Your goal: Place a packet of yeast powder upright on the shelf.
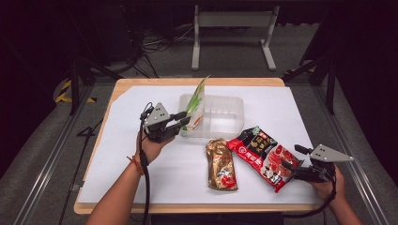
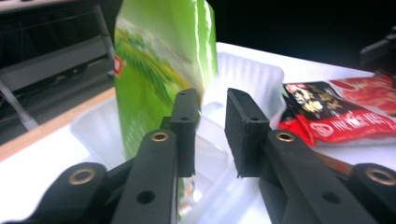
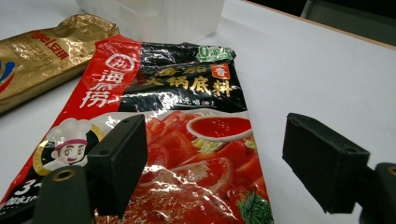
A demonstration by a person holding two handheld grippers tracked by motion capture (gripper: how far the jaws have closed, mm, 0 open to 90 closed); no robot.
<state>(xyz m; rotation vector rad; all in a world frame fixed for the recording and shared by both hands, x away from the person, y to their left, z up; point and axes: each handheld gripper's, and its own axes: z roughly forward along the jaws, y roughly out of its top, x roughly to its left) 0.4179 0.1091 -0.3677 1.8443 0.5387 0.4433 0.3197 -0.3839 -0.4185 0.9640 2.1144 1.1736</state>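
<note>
Just left claw [image 2: 210, 133] ajar beside green packet [image 2: 159, 70]

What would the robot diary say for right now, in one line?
left gripper: open, beside green packet in clear tub | right gripper: open, over red packet

Wooden surface [image 1: 141, 83] covered by white sheet [image 1: 291, 108]; on it lay clear plastic tub [image 1: 225, 115], gold packet [image 1: 220, 164], red-and-black sauce packet [image 1: 260, 152].

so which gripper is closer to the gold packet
Right. The right gripper sits just past the red packet from the gold packet; the left gripper is up by the tub.
</note>
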